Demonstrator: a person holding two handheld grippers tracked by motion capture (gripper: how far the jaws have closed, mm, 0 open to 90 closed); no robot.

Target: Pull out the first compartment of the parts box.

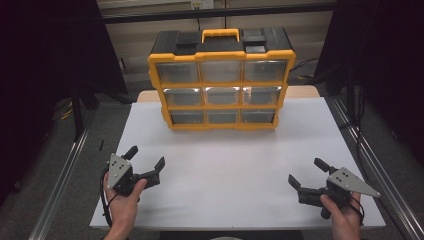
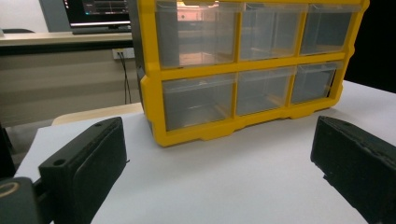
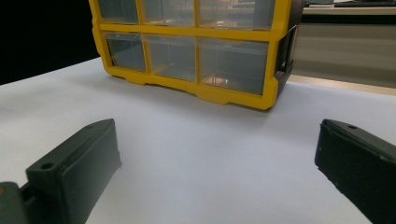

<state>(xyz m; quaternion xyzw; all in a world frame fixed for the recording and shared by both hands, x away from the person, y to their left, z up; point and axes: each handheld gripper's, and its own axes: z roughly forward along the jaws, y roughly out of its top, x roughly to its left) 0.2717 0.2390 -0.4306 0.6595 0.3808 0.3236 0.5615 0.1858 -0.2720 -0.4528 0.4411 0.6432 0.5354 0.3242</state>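
A yellow and black drawer cabinet (image 1: pixel 221 80) with clear drawers and a yellow carry handle stands upright at the back middle of the white table (image 1: pixel 230 165). All its drawers look shut. My left gripper (image 1: pixel 146 157) rests near the front left corner, open, nothing between its jaws. My right gripper (image 1: pixel 307 171) rests near the front right corner, open and empty too. In the left gripper view the cabinet (image 2: pixel 243 70) is ahead between the wide-apart jaws. In the right gripper view the cabinet (image 3: pixel 191 46) stands ahead and to the left.
Metal rails (image 1: pixel 65 170) run along both sides of the table. A desk with a monitor (image 2: pixel 98 14) stands beyond the table's far edge. White table surface stretches between the grippers and the cabinet.
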